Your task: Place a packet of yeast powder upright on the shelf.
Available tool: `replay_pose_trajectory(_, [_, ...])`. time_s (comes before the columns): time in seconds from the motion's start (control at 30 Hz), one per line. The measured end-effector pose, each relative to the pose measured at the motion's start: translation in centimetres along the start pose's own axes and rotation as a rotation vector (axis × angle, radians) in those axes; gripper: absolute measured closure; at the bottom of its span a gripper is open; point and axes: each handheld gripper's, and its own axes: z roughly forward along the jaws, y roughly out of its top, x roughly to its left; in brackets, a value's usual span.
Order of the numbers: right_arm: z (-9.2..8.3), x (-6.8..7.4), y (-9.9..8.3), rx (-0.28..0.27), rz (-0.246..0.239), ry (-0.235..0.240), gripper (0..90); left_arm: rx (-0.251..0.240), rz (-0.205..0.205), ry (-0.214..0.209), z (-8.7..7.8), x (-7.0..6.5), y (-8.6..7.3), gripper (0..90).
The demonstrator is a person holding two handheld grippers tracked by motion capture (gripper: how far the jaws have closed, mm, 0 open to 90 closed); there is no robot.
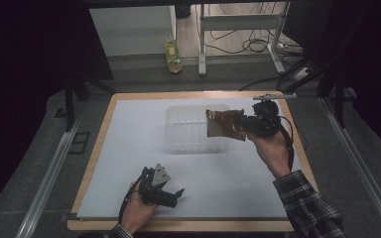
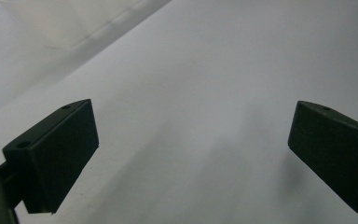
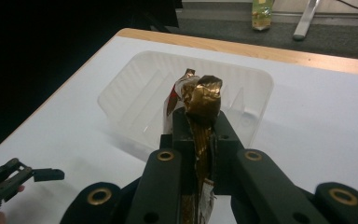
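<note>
A crinkled gold-brown foil packet hangs in the air over the right end of a clear plastic tub, pinched at its right edge by my right gripper. In the right gripper view the jaws are shut on the packet, which stands edge-on above the tub. My left gripper rests near the table's front edge, on the white mat, well apart from the tub. Its jaws stand wide open in the left gripper view, with only bare mat between them.
The white mat covers most of the wooden table. A bottle of yellow liquid stands on the floor beyond the table, beside metal frame legs and cables. Dark curtains flank both sides.
</note>
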Motion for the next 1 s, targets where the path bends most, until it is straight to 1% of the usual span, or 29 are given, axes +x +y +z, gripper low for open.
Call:
replay_pose_trajectory(0.27, [0.8, 0.3, 0.6, -0.002, -0.019, -0.026, 83.5, -0.001, 0.0, -0.001, 0.0, 0.0, 0.0, 1.6])
replay_pose_trajectory(0.5, [1.3, 0.7, 1.1, -0.004, -0.023, -0.025, 83.5, 0.0, 0.0, -0.002, 0.0, 0.0, 0.0, 1.7])
replay_pose_trajectory(0.7, [1.3, 1.0, 1.5, -0.009, -0.025, -0.022, 83.5, 0.0, 0.0, -0.002, 0.0, 0.0, 0.0, 1.7])
replay_pose_trajectory(0.8, [1.4, 1.3, 1.7, -0.007, -0.034, -0.023, 83.5, 0.0, 0.0, -0.003, 0.0, 0.0, 0.0, 1.7])
replay_pose_trajectory(0.9, [1.9, 1.5, 1.7, 0.003, -0.036, -0.025, 83.5, 0.002, 0.001, -0.003, 0.0, 0.0, 0.0, 1.7])
replay_pose_trajectory(1.0, [2.8, 1.7, 1.7, 0.017, -0.038, -0.03, 83.5, 0.003, 0.0, -0.003, 0.0, 0.0, 0.0, 1.7])
